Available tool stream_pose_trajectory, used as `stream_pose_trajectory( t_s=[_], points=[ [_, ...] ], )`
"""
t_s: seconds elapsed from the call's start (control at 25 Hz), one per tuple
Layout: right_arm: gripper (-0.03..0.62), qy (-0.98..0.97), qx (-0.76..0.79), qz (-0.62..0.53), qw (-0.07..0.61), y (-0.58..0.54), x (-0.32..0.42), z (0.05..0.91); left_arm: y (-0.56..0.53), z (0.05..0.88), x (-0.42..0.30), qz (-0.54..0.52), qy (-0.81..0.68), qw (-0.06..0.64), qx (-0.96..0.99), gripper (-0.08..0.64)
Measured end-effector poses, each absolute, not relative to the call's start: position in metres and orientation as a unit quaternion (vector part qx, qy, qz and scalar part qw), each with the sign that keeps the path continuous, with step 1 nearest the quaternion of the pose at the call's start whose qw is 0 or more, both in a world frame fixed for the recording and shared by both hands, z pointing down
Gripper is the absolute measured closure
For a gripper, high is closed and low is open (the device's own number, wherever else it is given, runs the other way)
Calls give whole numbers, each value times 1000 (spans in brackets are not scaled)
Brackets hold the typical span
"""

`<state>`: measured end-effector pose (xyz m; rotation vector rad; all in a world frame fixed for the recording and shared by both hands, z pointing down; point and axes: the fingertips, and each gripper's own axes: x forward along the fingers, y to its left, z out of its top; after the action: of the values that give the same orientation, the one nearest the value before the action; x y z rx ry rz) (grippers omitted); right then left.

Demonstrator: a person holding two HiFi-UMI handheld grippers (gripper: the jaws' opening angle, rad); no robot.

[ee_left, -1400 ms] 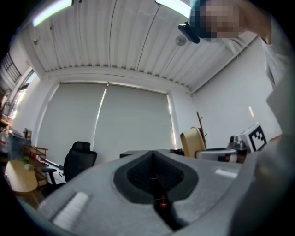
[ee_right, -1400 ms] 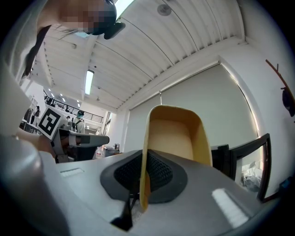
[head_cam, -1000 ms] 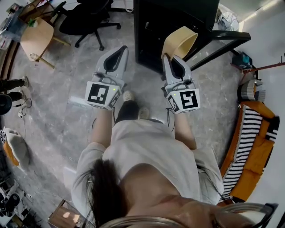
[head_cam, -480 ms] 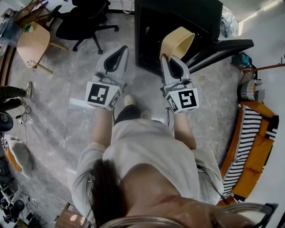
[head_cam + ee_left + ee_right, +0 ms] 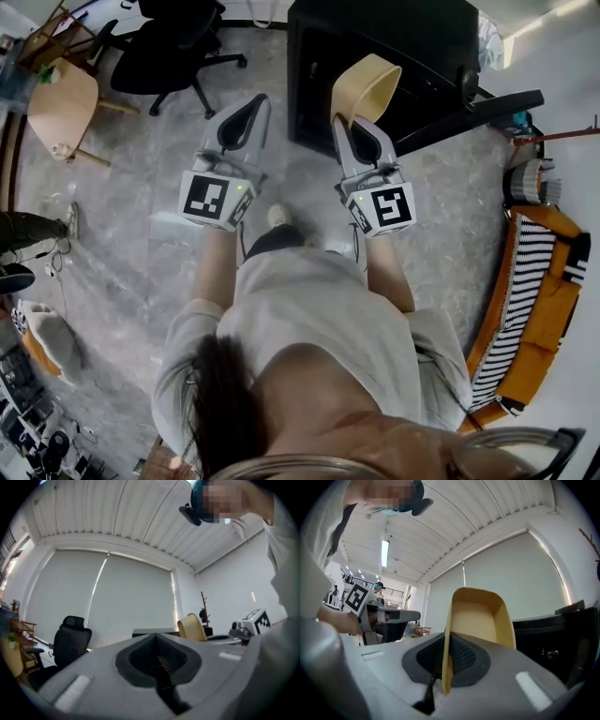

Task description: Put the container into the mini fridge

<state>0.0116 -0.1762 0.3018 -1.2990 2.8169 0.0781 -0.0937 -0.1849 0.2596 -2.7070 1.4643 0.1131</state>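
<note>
Room: grey marbled floor [image 5: 122, 244], viewed steeply from above; wooden chair [image 5: 61, 108] at far left, black office chair [image 5: 173, 42] behind it.
Left gripper [image 5: 253, 103]: raised ahead of the body, pads pressed together, nothing between them; left of the fridge, clear of it.
Mini fridge [image 5: 375, 28]: black, standing on the floor straight ahead.
Container [image 5: 367, 84]: beige, shallow, tray-shaped, interior apparently bare; carried in the air just before the fridge front, not yet inside.
Right gripper [image 5: 343, 122]: clamped on one side wall of the container, remainder projecting past the jaw tips.
Door [image 5: 478, 105]: apparently swung open to the right.
Far right: striped orange cushion [image 5: 525, 300], uninvolved.
Step in hand: carrying the container toward the fridge opening.
Method advised: lower to shelf height, level the container, enter clear of door edge and frame, release only once the base rests flat.
Not determinable: fridge interior dark, shelves not made out; lower fridge front masked by both grippers; far wall of the container unseen.
</note>
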Motion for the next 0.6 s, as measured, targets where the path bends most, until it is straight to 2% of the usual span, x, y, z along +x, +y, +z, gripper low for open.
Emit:
stream_pose_trajectory(
  t_s=[0.28,0.6],
  points=[
    [582,909,-416,24,-17,-202,-14,323,-219,272,-110,35,457,19,-889,558],
    [583,910,-403,14,-91,-227,-35,368,-252,294,-121,29,434,3,-900,558]
  ],
)
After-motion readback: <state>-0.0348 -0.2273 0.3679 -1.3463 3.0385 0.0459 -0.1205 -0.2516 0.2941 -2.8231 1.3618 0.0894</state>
